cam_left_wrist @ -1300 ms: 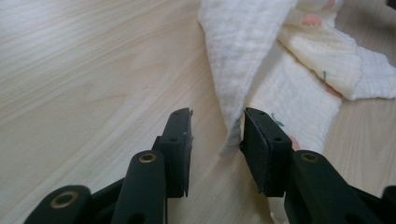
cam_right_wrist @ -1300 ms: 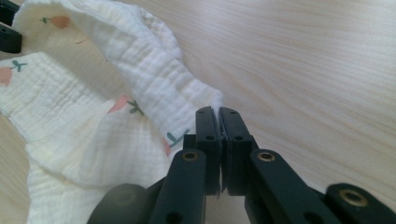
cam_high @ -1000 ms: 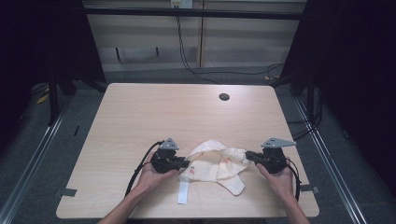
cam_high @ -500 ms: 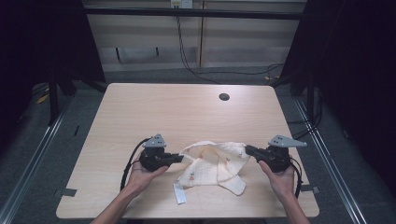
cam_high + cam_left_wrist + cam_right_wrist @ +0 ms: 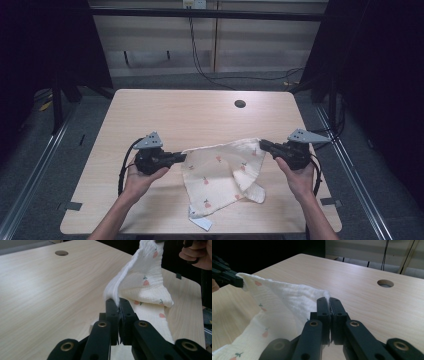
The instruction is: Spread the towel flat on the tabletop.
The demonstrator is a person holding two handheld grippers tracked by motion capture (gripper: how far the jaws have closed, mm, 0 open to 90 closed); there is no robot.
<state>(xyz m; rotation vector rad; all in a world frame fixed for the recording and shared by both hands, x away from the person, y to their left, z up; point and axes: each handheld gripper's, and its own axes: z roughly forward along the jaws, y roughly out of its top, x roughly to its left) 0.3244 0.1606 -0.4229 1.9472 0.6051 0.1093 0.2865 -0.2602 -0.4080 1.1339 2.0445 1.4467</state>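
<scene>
Both tongs, left [image 5: 184, 156] and right [image 5: 262, 144], are clamped on corners of the cloth [image 5: 220, 172], stretched and half lifted, its lower part not yet off the surface [image 5: 190, 117].

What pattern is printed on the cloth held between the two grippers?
Small pink-orange fruits with green stems on the cream cloth, clearest in the left gripper view.

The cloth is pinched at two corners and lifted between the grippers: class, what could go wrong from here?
1. The left gripper and right gripper each pinch only a thin edge of the cloth; pulling apart might slip a corner free.
2. The lower corner trails at the table's front edge and could drag or snag.
</scene>
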